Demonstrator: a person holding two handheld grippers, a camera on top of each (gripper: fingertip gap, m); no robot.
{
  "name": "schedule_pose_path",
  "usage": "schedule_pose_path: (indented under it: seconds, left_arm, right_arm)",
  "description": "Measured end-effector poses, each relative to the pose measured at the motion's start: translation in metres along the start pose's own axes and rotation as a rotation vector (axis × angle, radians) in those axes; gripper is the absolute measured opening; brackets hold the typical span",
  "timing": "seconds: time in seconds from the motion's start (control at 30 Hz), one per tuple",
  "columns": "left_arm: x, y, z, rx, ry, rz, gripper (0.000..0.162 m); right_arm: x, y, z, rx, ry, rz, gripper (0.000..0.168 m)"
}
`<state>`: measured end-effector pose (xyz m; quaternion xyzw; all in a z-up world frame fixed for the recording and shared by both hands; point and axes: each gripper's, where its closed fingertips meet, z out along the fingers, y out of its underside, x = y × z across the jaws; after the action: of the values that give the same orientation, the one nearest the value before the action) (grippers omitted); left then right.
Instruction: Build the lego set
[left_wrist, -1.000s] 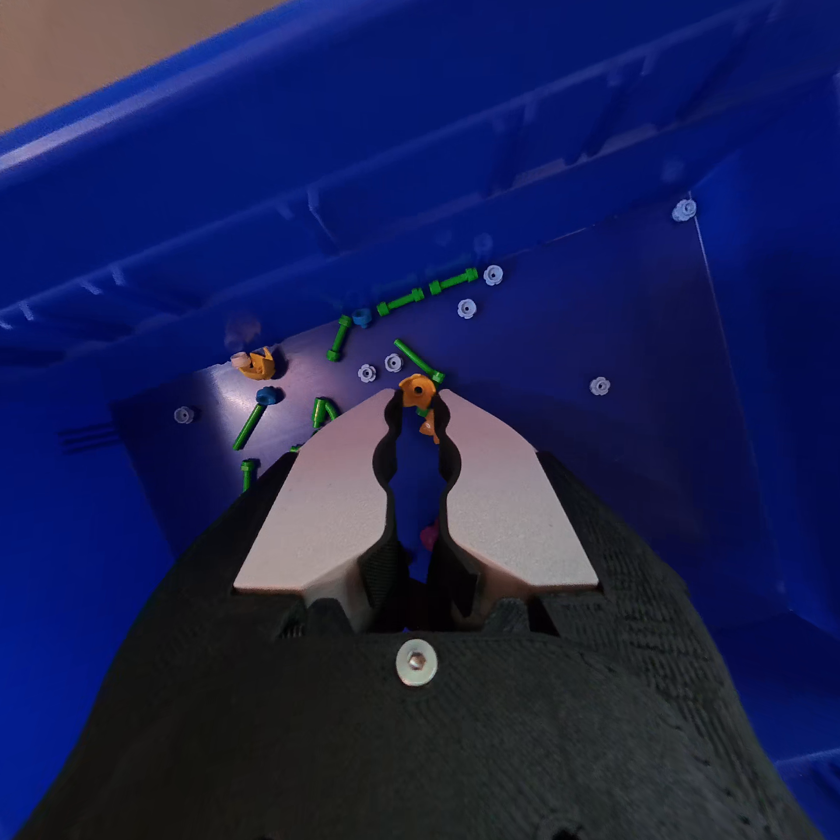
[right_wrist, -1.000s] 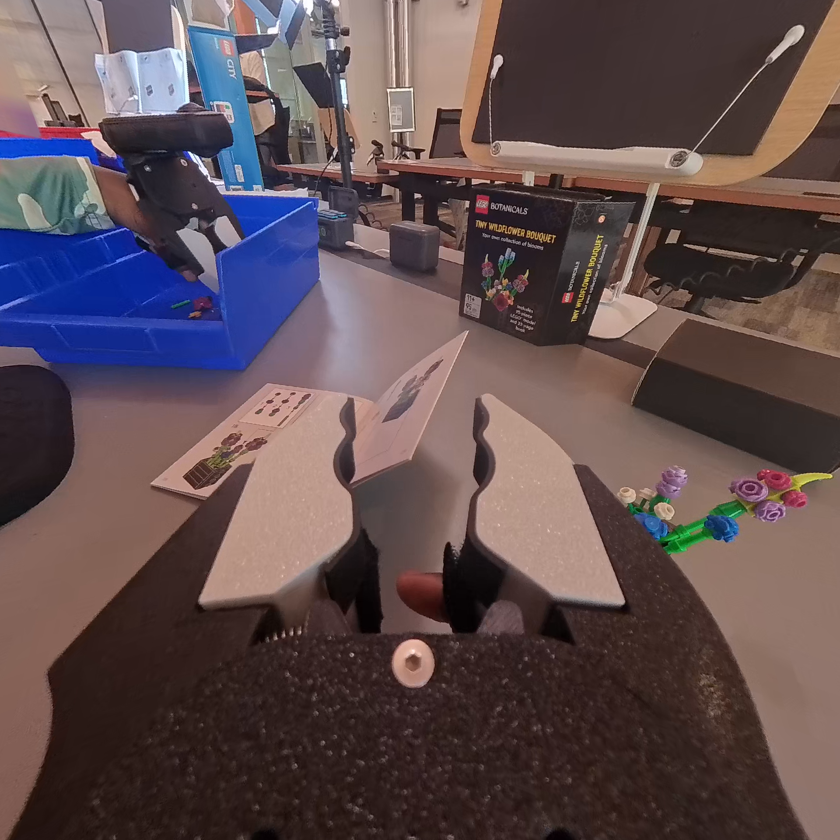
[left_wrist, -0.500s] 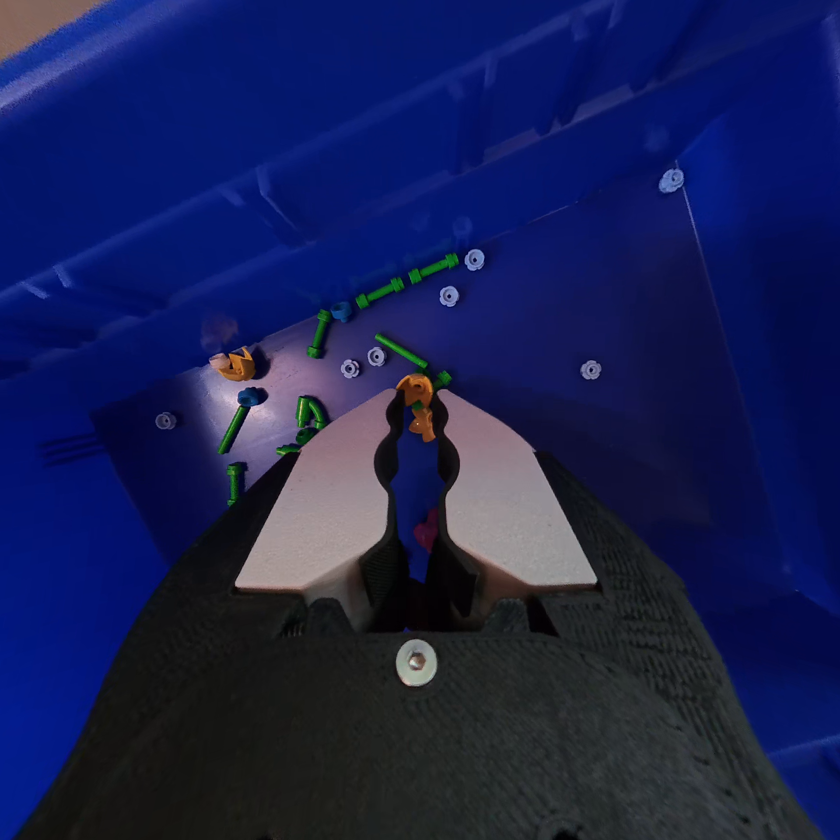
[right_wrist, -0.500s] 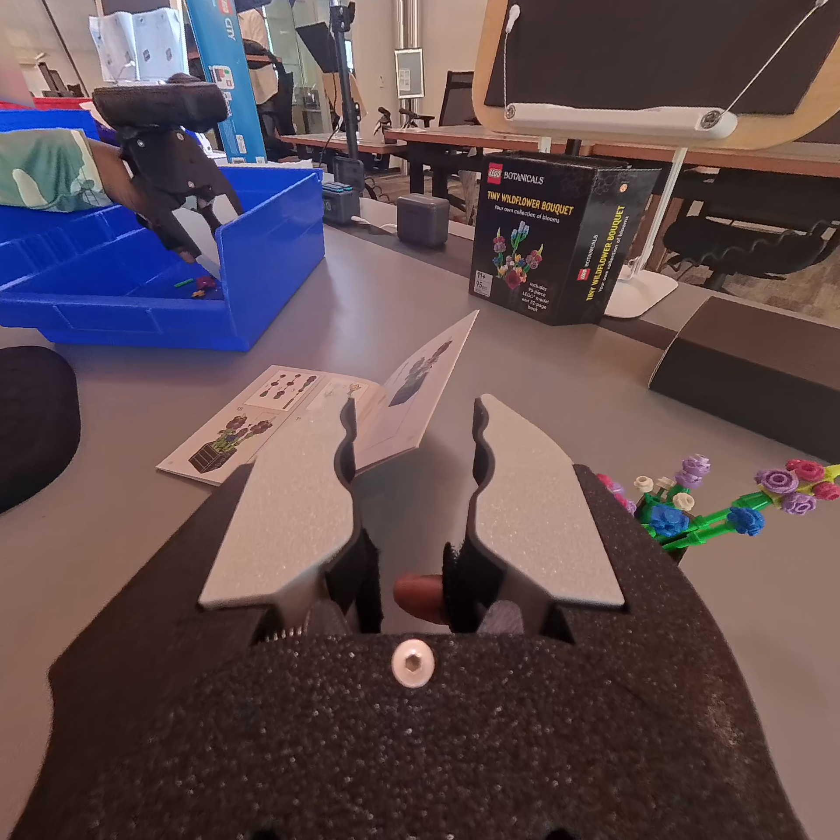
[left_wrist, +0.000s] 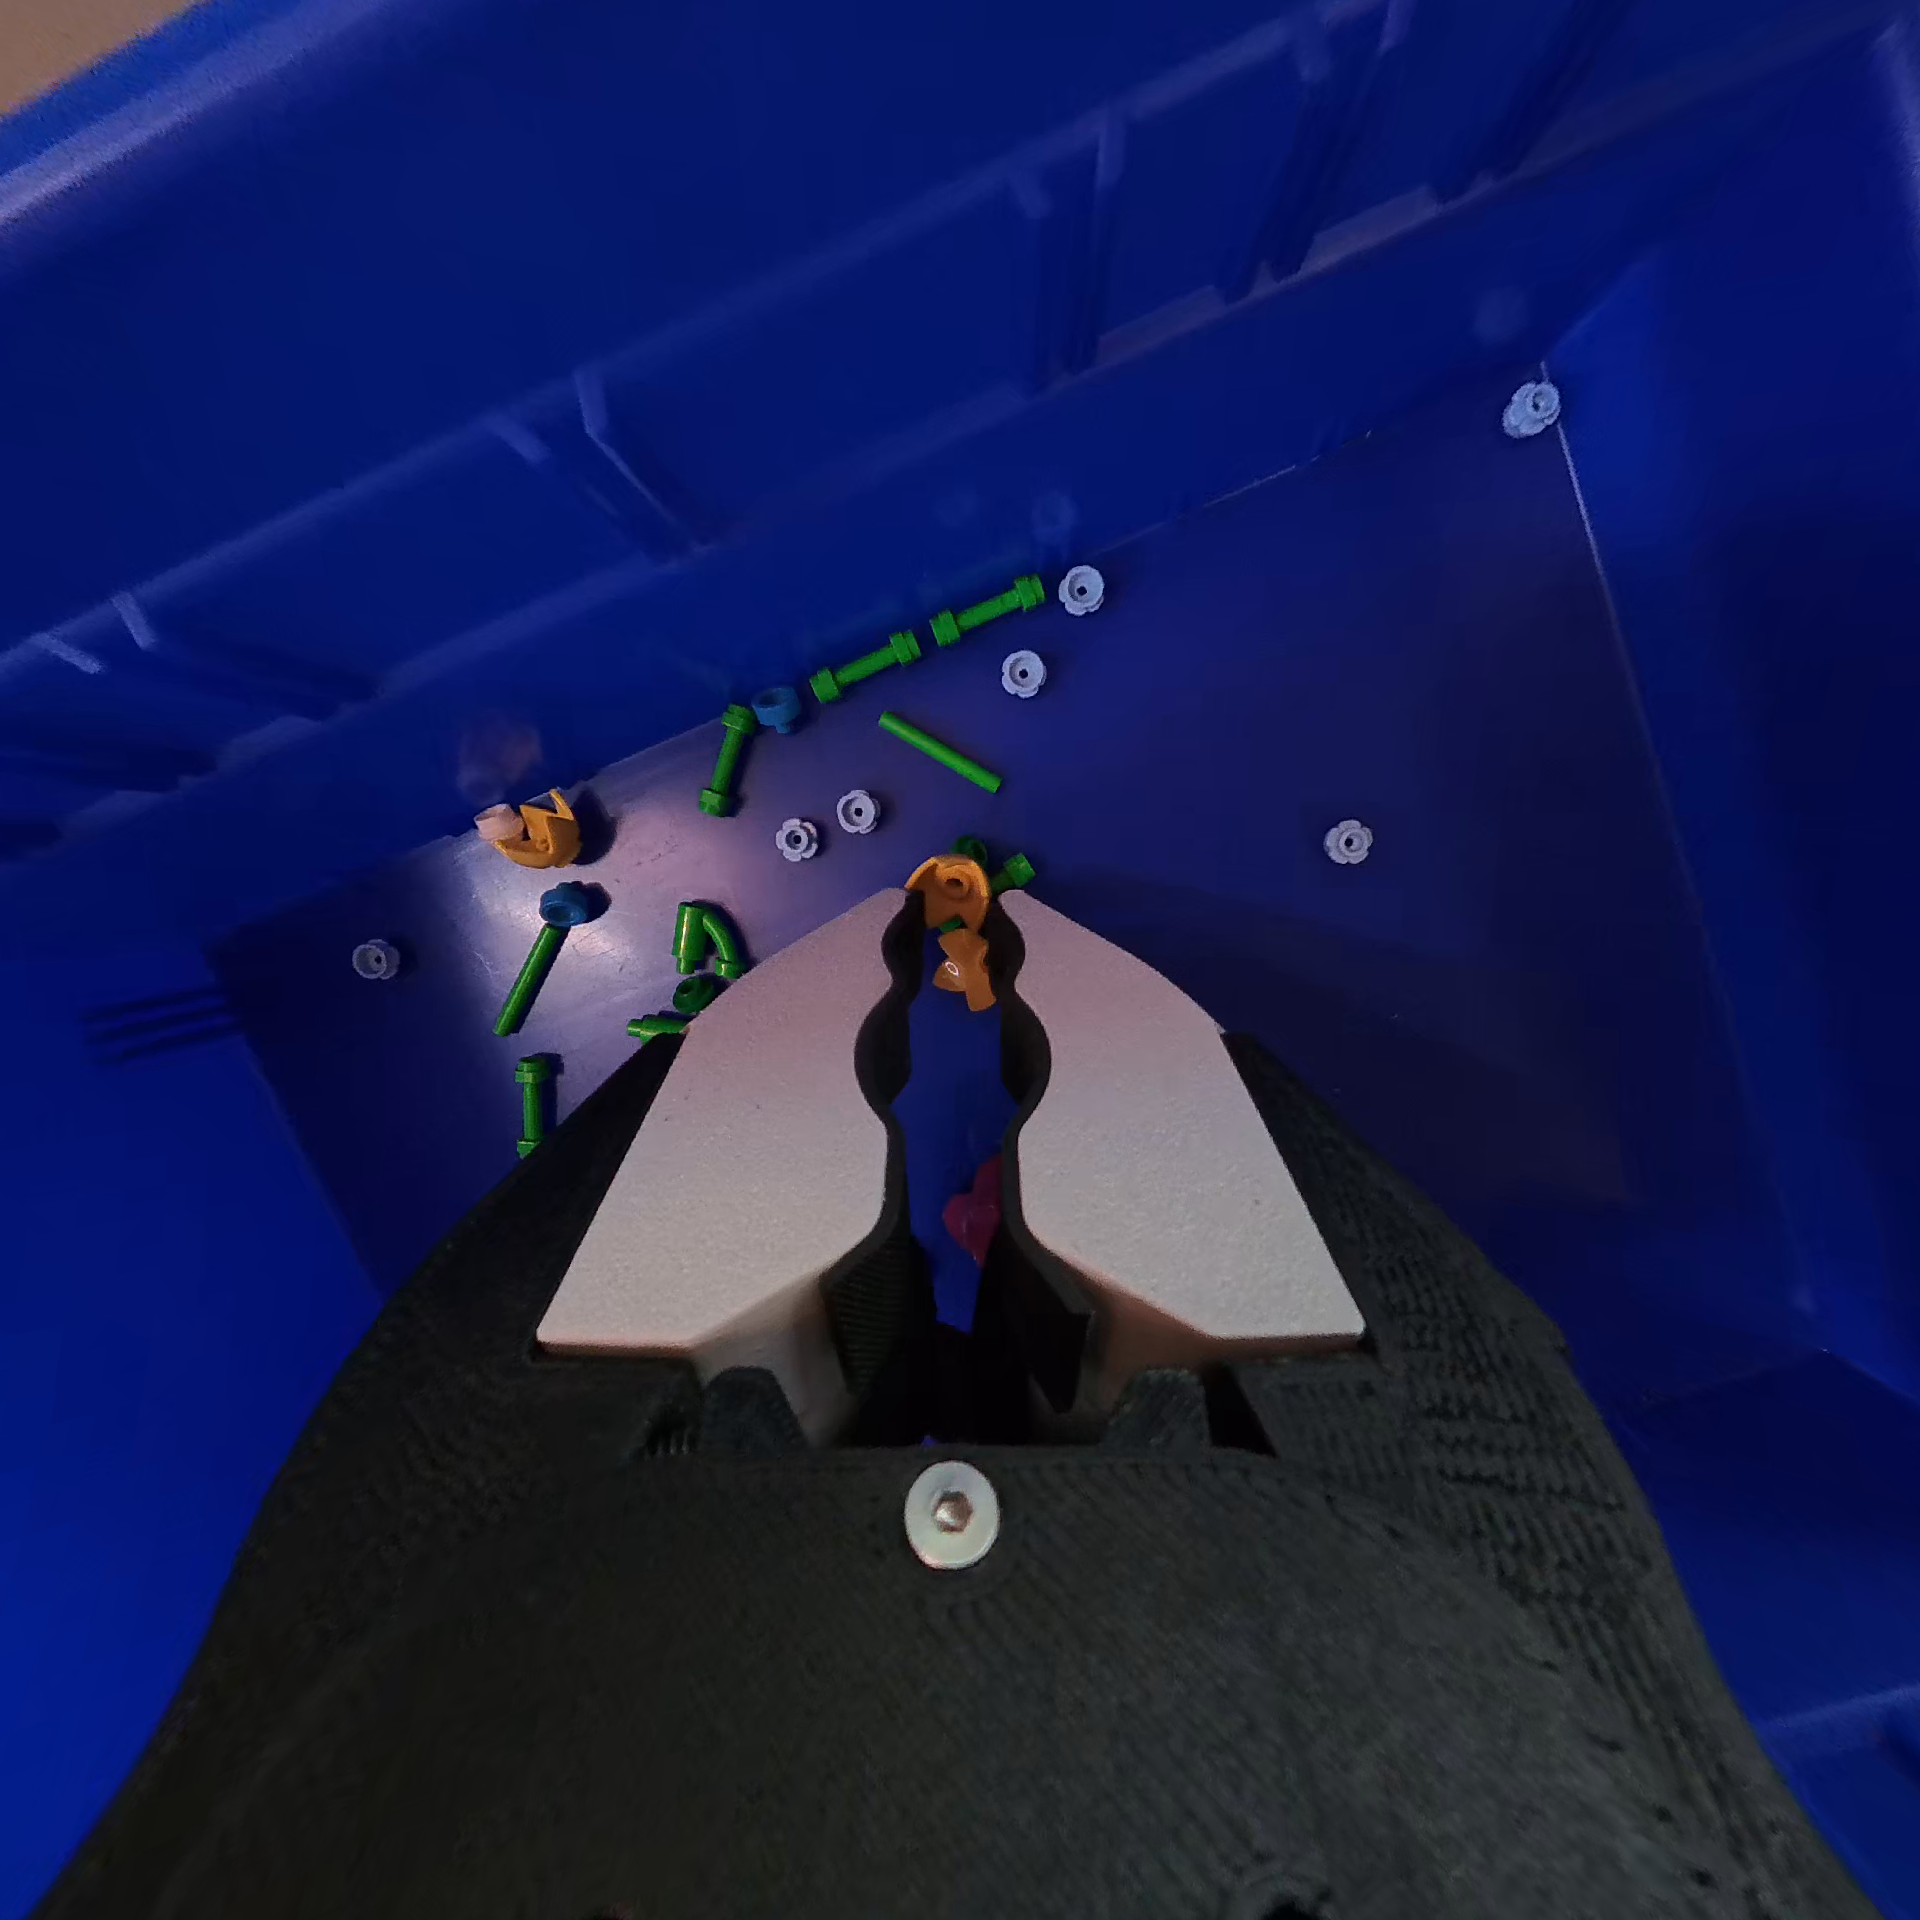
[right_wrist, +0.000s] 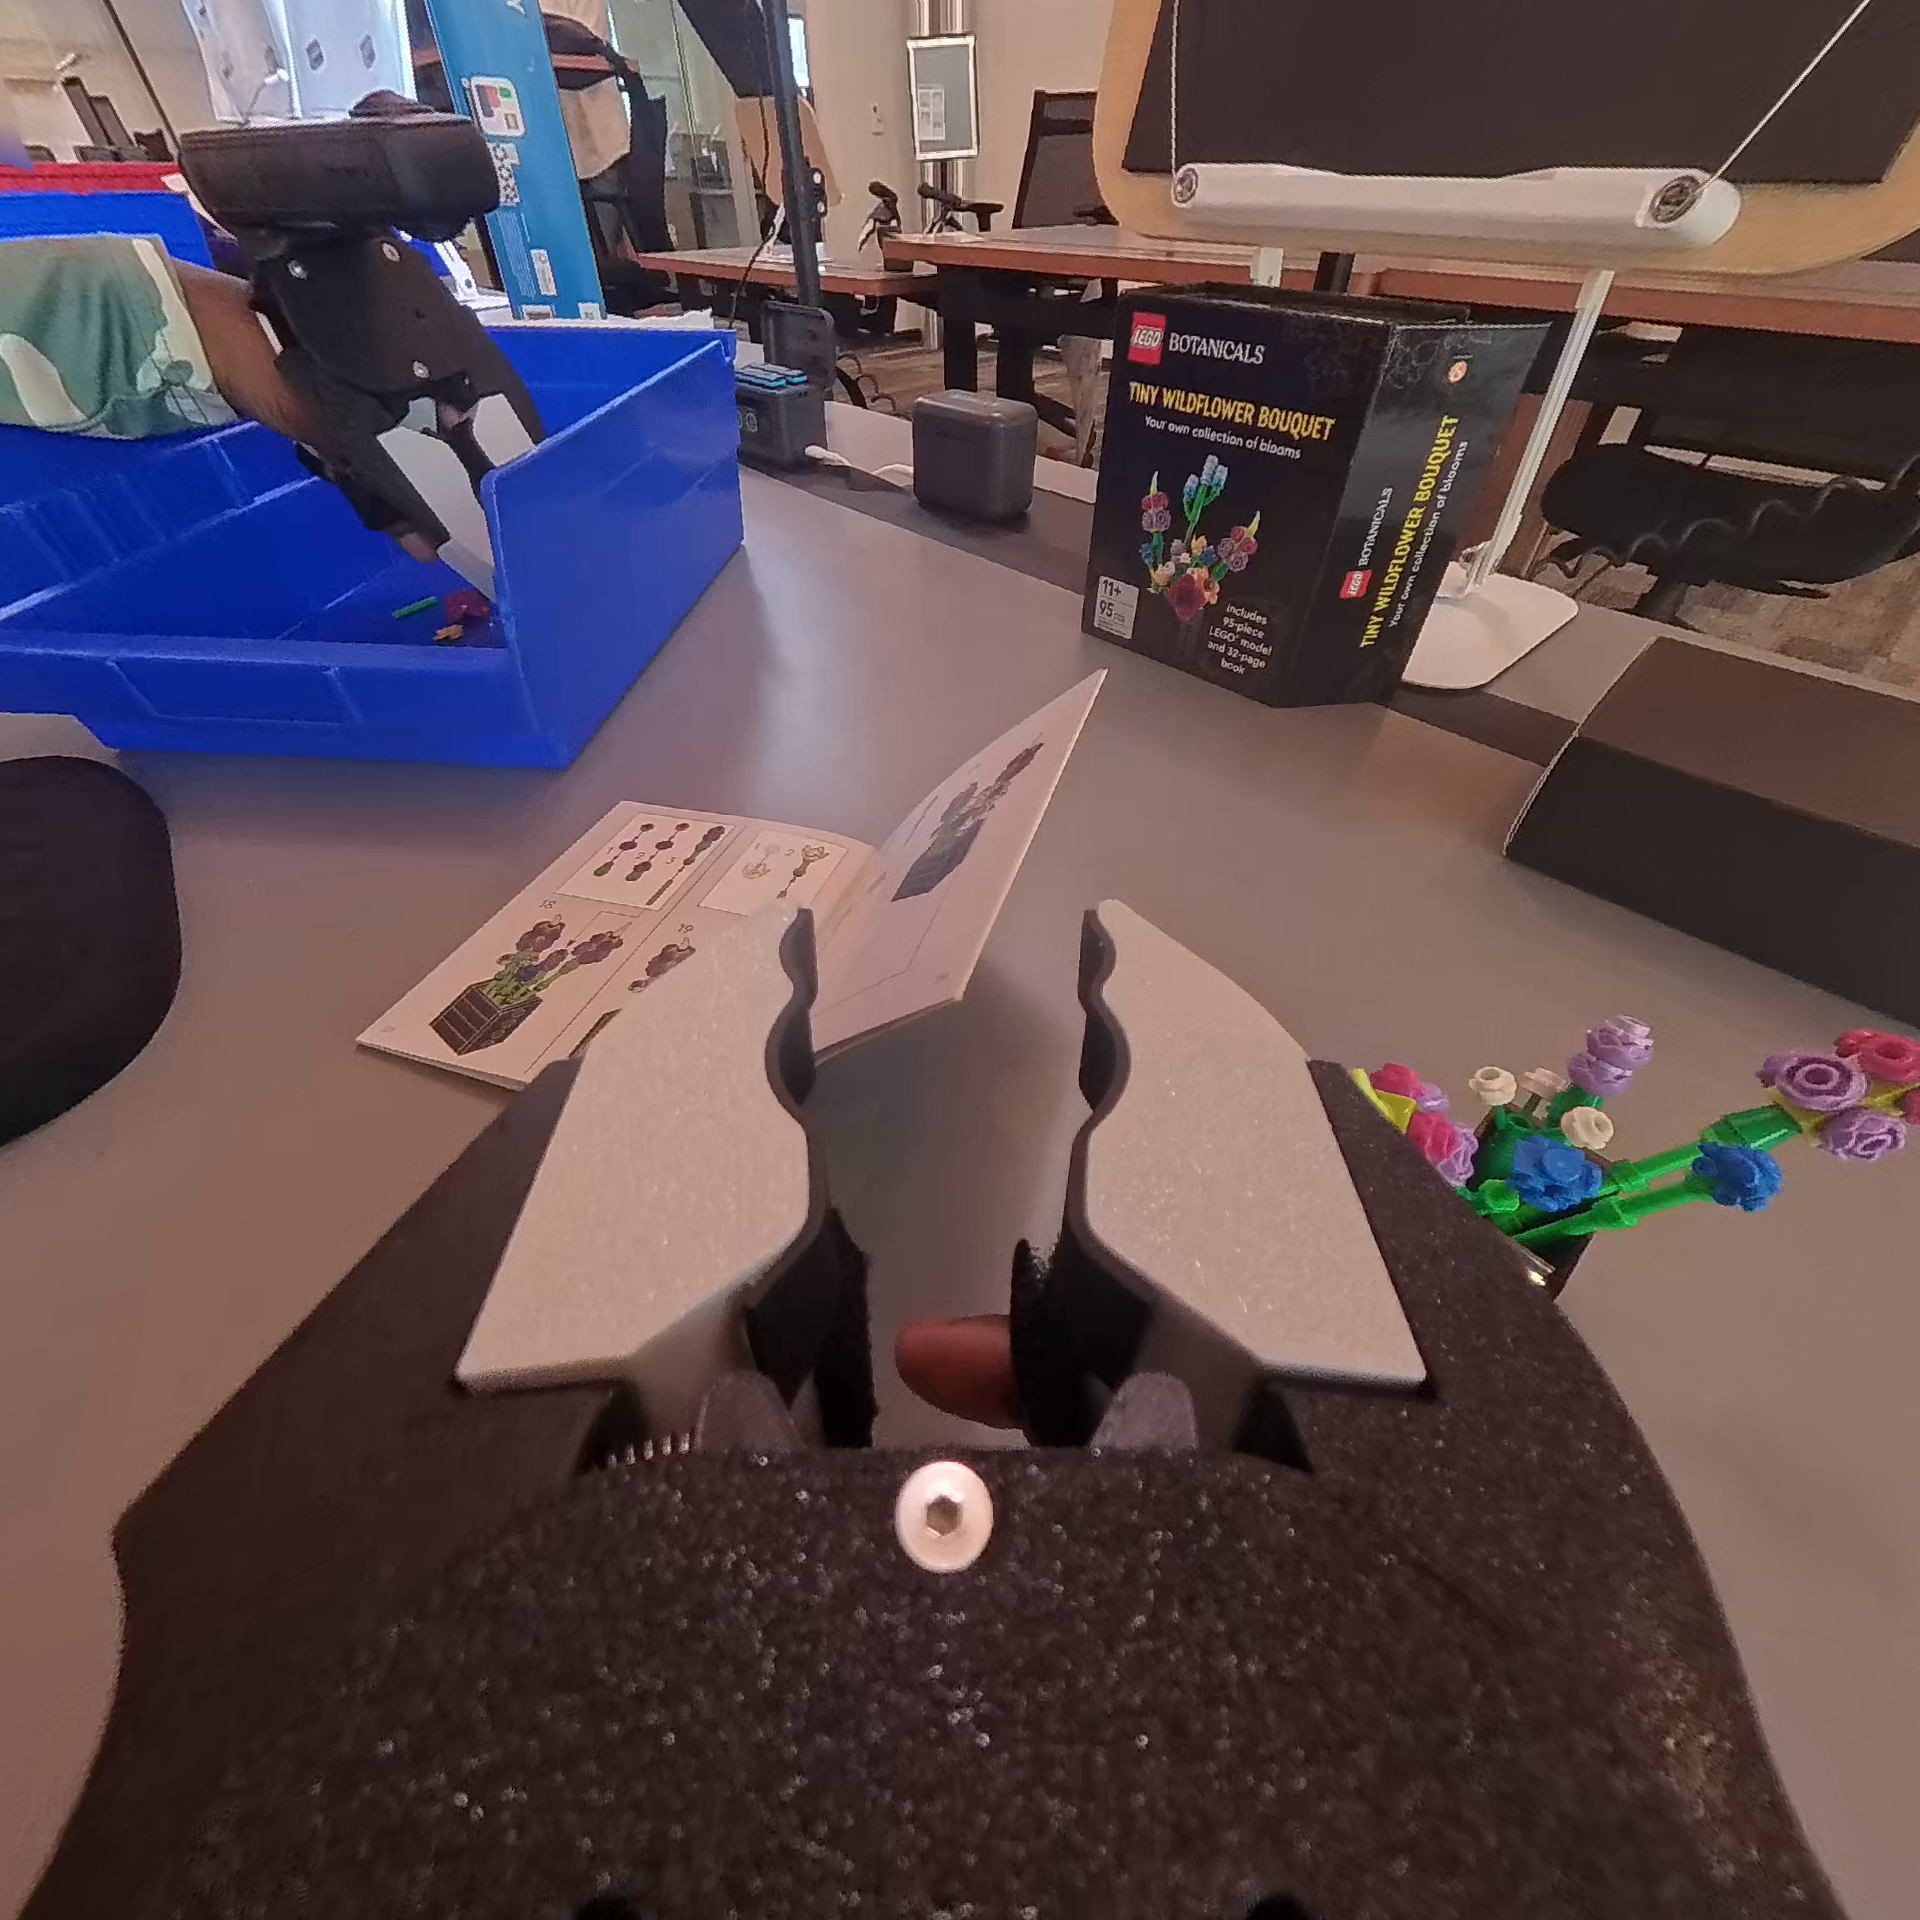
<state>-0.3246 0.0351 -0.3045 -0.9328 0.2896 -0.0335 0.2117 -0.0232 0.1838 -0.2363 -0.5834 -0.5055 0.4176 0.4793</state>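
My left gripper (left_wrist: 951, 909) reaches down into a blue bin (left_wrist: 1351, 260) and is shut on an orange flower piece (left_wrist: 948, 891) with a bit of green stem, held just above the bin floor. Loose green stems (left_wrist: 940, 750), pale lilac studs (left_wrist: 1023, 673), a blue flower (left_wrist: 566, 904) and another orange piece (left_wrist: 535, 831) lie on the floor. A magenta piece (left_wrist: 977, 1216) shows below the fingers. My right gripper (right_wrist: 945, 935) is open and empty over the grey table, beside the built bouquet (right_wrist: 1558, 1153). The left gripper also shows in the right wrist view (right_wrist: 457, 551).
An open instruction booklet (right_wrist: 644, 914) lies ahead of the right gripper. The blue bin (right_wrist: 613, 582) stands far left, a black set box (right_wrist: 1278, 488) at the back, a dark wedge (right_wrist: 1714, 862) on the right, and a black pad (right_wrist: 73, 935) on the left. My hands' fingertips stand some 35 cm from each other.
My left gripper closed on the orange piece and drew it up from the bin floor, leaving a green rod behind. The right gripper shifted so the bouquet comes further into view.
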Motion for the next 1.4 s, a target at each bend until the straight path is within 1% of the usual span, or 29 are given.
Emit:
schedule_pose_path:
  seconds: [0.6, 0.83, 1.07, 1.27, 1.33, 1.4]
  left_arm:
    - [0.0, -0.001, 0.0, 0.008, 0.001, 0.004, 0.013]
    - [0.002, -0.002, 0.0, 0.017, 0.009, 0.012, 0.027]
    - [-0.004, -0.011, -0.004, 0.074, -0.021, 0.001, 0.034]
    - [-0.025, -0.022, -0.017, 0.173, -0.138, -0.046, 0.032]
    - [-0.022, -0.021, -0.016, 0.174, -0.11, -0.053, 0.031]
    - [-0.016, -0.017, -0.012, 0.14, -0.077, -0.043, 0.031]
  right_arm:
    - [-0.002, 0.008, 0.001, -0.058, -0.017, 0.028, 0.042]
    - [-0.002, 0.008, 0.001, -0.061, -0.018, 0.023, 0.042]
    - [-0.004, 0.008, 0.002, -0.066, -0.021, 0.015, 0.043]
    - [-0.004, 0.008, 0.002, -0.065, -0.021, 0.016, 0.043]
    - [-0.005, 0.008, 0.002, -0.066, -0.022, 0.013, 0.043]
    - [-0.005, 0.008, 0.002, -0.067, -0.023, 0.01, 0.043]
